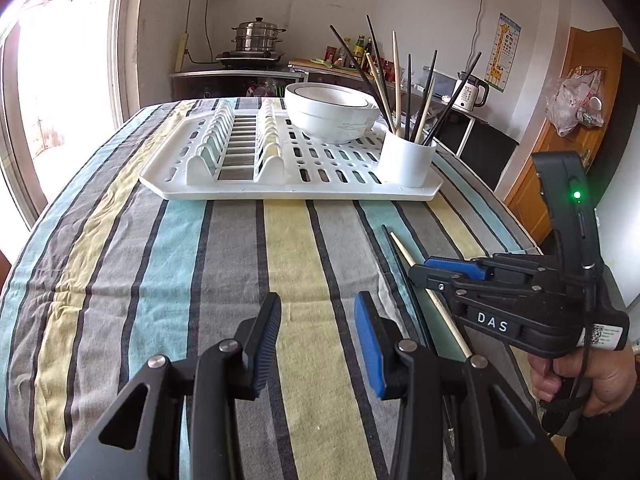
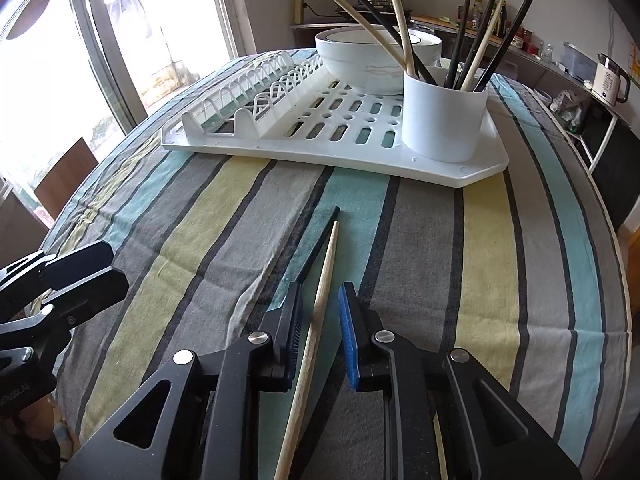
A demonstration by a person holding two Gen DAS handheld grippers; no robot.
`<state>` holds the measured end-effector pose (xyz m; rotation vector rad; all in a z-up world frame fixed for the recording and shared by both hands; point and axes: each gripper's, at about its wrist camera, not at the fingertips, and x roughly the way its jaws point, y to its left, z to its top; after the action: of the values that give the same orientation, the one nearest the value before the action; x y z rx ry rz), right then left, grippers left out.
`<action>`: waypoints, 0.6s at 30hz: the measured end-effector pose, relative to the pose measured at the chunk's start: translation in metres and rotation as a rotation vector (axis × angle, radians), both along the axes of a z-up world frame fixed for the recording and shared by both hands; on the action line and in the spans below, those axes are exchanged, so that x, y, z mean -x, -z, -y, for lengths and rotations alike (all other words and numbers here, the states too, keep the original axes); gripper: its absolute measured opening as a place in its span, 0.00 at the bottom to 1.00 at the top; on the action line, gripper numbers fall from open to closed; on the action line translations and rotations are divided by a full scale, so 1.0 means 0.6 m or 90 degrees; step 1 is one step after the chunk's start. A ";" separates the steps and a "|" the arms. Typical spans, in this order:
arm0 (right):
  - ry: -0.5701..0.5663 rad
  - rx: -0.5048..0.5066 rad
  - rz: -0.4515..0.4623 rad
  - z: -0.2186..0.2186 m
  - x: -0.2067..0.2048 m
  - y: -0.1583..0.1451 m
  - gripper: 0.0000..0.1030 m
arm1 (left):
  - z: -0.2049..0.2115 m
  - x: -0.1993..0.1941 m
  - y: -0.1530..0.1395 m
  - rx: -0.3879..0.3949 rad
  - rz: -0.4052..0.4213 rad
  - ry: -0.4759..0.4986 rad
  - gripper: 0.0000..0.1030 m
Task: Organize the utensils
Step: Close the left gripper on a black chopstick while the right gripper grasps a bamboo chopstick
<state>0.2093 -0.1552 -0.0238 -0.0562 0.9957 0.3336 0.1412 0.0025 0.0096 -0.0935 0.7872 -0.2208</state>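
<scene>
Closing on the wooden chopstick (image 2: 320, 312) is the step in hand, as I judge it: the right tool (image 2: 318, 332) is low over the striped bench (image 2: 440, 248) with its jaws narrow, and the pale stick passes between the 2 pads without yet being pressed, a small gap showing on the blue side. A black chopstick (image 2: 316, 244) lies just beside it on the left, partly under the left pad, so the squeeze should take only the wooden one, or both together on purpose, not half of the second. It is better to center the stick between the pads and to grip it nearer its middle, so that it does not swing when lifted. The holder cup (image 2: 444, 116) stands on the near right corner of the white drying rack (image 2: 280, 148), already with several chopsticks, beside 2 stacked bowls (image 2: 360, 64). The left tool (image 1: 318, 340) hovers half open and empty over the cloth, clear of the work.
</scene>
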 end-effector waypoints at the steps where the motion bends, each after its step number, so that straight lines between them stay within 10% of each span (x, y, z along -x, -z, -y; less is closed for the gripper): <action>1: 0.000 0.004 -0.002 0.000 -0.003 0.000 0.12 | 0.001 -0.003 0.000 0.002 -0.003 0.002 0.39; 18: 0.063 0.021 -0.026 0.090 -0.025 -0.004 0.08 | 0.109 -0.110 0.032 0.003 -0.122 0.104 0.39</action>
<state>0.2242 -0.2090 -0.0214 -0.0304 1.0405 0.2289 0.2071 -0.0628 -0.0098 -0.0555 0.9862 -0.3735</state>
